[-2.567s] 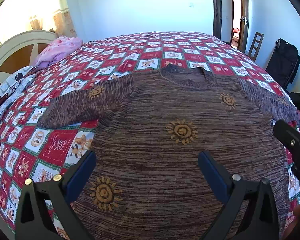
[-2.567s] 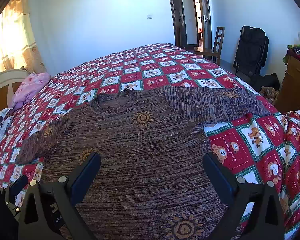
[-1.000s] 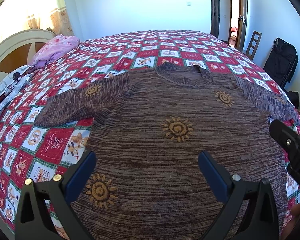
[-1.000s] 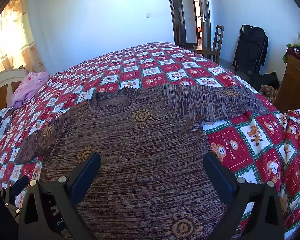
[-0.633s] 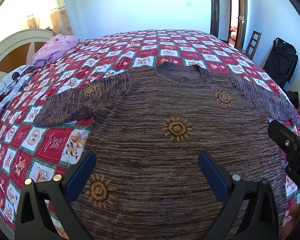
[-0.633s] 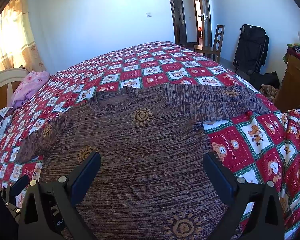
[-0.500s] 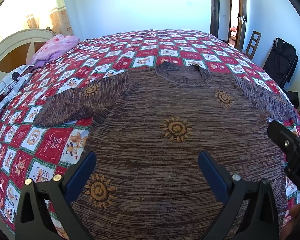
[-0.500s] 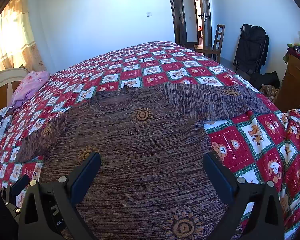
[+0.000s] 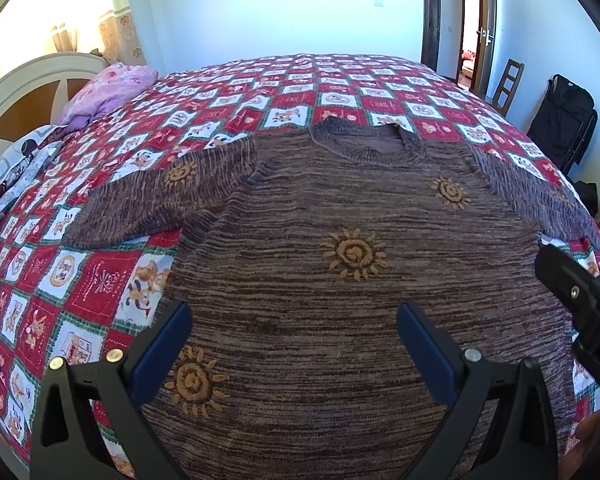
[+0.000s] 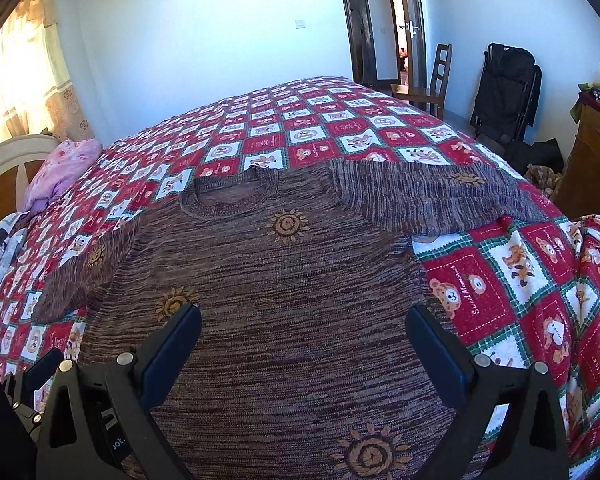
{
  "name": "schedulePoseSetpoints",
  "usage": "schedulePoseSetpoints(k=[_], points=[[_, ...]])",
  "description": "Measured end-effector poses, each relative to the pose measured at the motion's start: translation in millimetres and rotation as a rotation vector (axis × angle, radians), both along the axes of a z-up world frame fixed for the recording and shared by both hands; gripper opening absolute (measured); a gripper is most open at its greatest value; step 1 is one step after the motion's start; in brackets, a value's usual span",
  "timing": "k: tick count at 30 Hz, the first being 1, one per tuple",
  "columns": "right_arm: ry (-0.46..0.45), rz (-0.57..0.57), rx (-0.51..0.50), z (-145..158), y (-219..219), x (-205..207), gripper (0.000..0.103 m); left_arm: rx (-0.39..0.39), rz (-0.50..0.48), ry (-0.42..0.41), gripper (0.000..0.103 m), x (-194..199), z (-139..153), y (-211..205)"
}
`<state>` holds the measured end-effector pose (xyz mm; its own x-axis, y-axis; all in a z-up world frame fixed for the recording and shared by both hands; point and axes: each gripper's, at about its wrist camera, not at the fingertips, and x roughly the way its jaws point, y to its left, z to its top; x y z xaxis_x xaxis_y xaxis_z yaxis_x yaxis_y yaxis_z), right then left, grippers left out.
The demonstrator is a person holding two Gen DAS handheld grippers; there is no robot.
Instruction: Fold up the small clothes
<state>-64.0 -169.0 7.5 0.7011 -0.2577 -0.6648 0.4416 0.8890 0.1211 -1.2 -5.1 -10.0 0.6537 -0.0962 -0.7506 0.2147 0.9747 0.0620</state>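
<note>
A brown knit sweater [image 9: 340, 280] with sun motifs lies flat, sleeves spread, at the near edge of a red checked teddy-bear quilt [image 10: 300, 120]; one square reads "Sweet Moments". Left gripper [image 9: 292, 344] and right gripper [image 10: 304, 344] hover wide open, empty. Headboard [image 9: 28, 92], chair [image 10: 436, 80] beyond.

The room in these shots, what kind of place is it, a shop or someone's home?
Most likely a bedroom in a home: a brown sweater lies spread on a bed under a red patchwork quilt, with a curved headboard at one end and a wooden chair by the door.
</note>
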Motion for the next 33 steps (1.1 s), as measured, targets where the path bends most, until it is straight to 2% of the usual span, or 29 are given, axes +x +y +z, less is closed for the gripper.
schedulePoseSetpoints(k=[13, 18, 21, 23, 26, 28, 30, 33], points=[[0.001, -0.035, 0.012, -0.6, -33.7, 6.4, 0.102, 0.014, -0.019, -0.023, 0.103, 24.8, 5.8, -15.0], [-0.024, -0.045, 0.006, 4.1, -56.7, 2.7, 0.091, -0.017, -0.051, -0.01, 0.103, 37.6, 10.1, -25.0], [-0.021, -0.072, 0.043, 2.4, -82.6, -1.6, 0.09, -0.064, -0.089, -0.003, 0.103, 44.0, 10.5, -24.5], [-0.013, -0.127, 0.054, 0.7, -108.2, -10.0, 0.09, -0.091, -0.098, -0.035, 0.103, 47.0, 9.7, -17.1], [-0.039, -0.23, 0.085, 1.4, -155.3, -33.7, 0.089, -0.096, -0.052, -0.103, 0.103, 55.3, 2.6, -1.1], [-0.095, -0.346, 0.081, 5.8, -199.3, -61.7, 0.081, -0.113, -0.018, -0.128, 0.103, 63.7, -7.1, 11.9], [-0.11, -0.444, 0.062, 9.5, -235.1, -81.8, 0.057, -0.142, 0.012, -0.113, 0.103, 72.1, -16.6, 22.5], [-0.117, -0.53, 0.111, 8.9, -294.2, -98.4, 0.054, -0.167, 0.057, -0.064, 0.103, 81.6, -31.4, 31.1]])
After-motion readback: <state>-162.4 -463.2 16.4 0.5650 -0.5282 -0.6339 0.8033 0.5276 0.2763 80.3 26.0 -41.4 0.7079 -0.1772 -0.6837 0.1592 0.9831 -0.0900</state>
